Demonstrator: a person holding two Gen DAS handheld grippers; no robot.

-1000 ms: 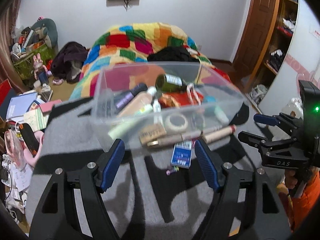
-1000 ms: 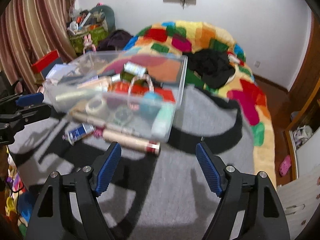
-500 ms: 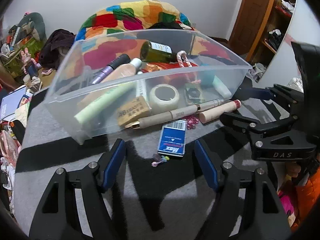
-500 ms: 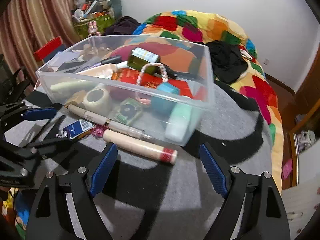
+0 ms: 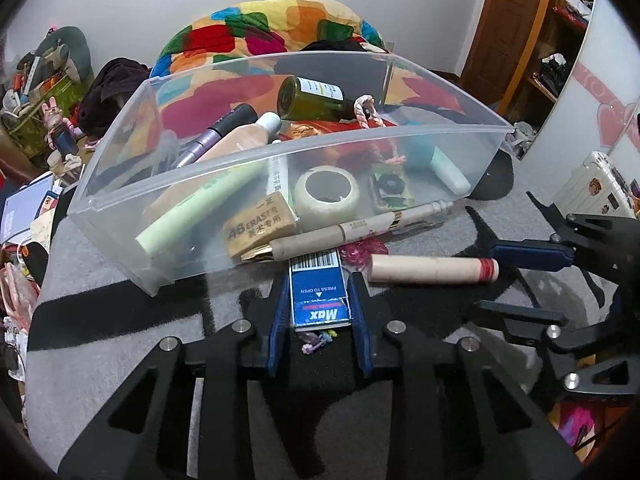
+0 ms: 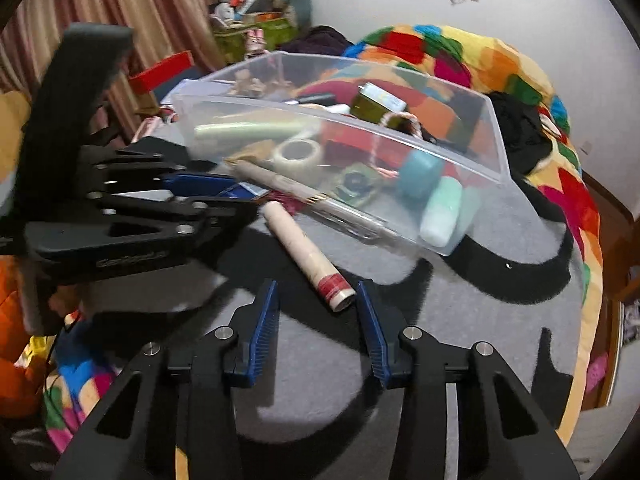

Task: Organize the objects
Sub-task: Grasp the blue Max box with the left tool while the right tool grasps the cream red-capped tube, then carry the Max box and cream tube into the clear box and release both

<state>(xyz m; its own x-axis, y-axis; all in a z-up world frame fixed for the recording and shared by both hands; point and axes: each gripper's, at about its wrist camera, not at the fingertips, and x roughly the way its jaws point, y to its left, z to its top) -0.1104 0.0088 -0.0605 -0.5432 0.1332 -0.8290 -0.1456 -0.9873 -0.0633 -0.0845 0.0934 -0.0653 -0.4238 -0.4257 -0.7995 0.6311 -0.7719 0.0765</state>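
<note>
Objects for the tidy-up are mostly already in the clear plastic bin [image 5: 432,128], which sits straight ahead of both claws on the grey cloth [image 5: 120,332]: a green bottle [image 5: 310,98], a roll of tape [image 5: 326,194], an eraser [image 5: 260,230], a pale green tube [image 5: 200,208] and several other small things lie inside it. By my reading the job is well along but not done, since a few pieces still lie outside the bin's near wall. Among them is the blue staple box [image 5: 319,294], which sits right between the fingers of the left gripper [image 5: 319,300]; the blue pads stand against its two long sides, narrowed to the box's width, so I judge it gripped, though it appears still to rest on the cloth. Just ahead of that box a long tan pen [image 5: 352,230] lies along the foot of the bin, with something pink [image 5: 362,250] beside it, and a tiny trinket [image 5: 316,340] lies just behind the box, under the claw. The cream cylinder with a red band [image 6: 306,256] lies just ahead of the right gripper [image 6: 316,328], its red end reaching to the fingertips; that claw is half open, wider than the cylinder, and holds nothing. Left to do, as I judge it: box, pen, cylinder and the small bits into the bin.
</note>
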